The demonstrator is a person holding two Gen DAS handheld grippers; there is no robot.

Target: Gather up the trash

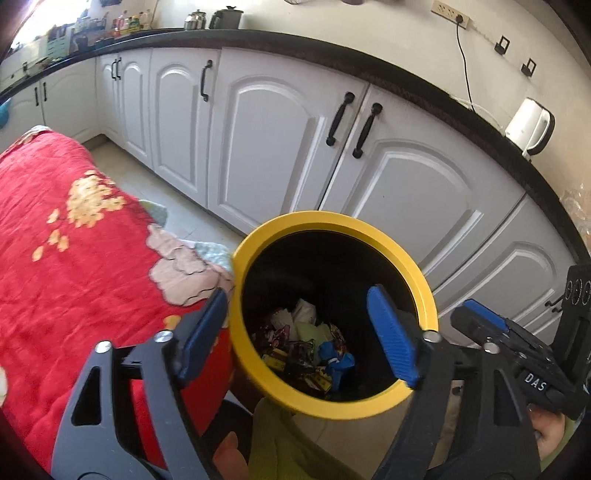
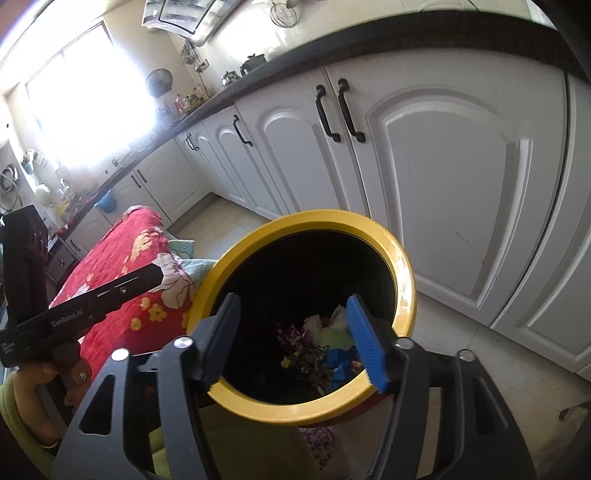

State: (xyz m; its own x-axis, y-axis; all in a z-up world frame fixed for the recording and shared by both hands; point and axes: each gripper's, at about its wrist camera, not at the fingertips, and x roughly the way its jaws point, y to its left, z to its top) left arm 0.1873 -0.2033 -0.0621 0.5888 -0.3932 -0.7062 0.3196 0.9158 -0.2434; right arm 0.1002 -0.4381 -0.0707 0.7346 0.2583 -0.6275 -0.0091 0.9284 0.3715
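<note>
Both hand-held grippers, left (image 1: 299, 338) and right (image 2: 293, 339), hang wide open and empty over the yellow bin (image 1: 402, 254), whose trash (image 1: 306, 350) (wrappers, tissue) lies inside.

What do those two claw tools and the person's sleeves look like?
Each claw, left and right, has dark grey cut-out arms, silver rivets and ribbed blue pads. The black handles bear white lettering: "DAS" and "GenRobot.AI". The sleeves are light green.

Home kitchen — white arched cabinet doors (image 1: 269, 147) under a dark counter (image 1: 295, 44), white electric kettle (image 1: 530, 123), range hood (image 2: 184, 16), bottles (image 1: 129, 22) — sunlit window (image 2: 88, 99).
</note>
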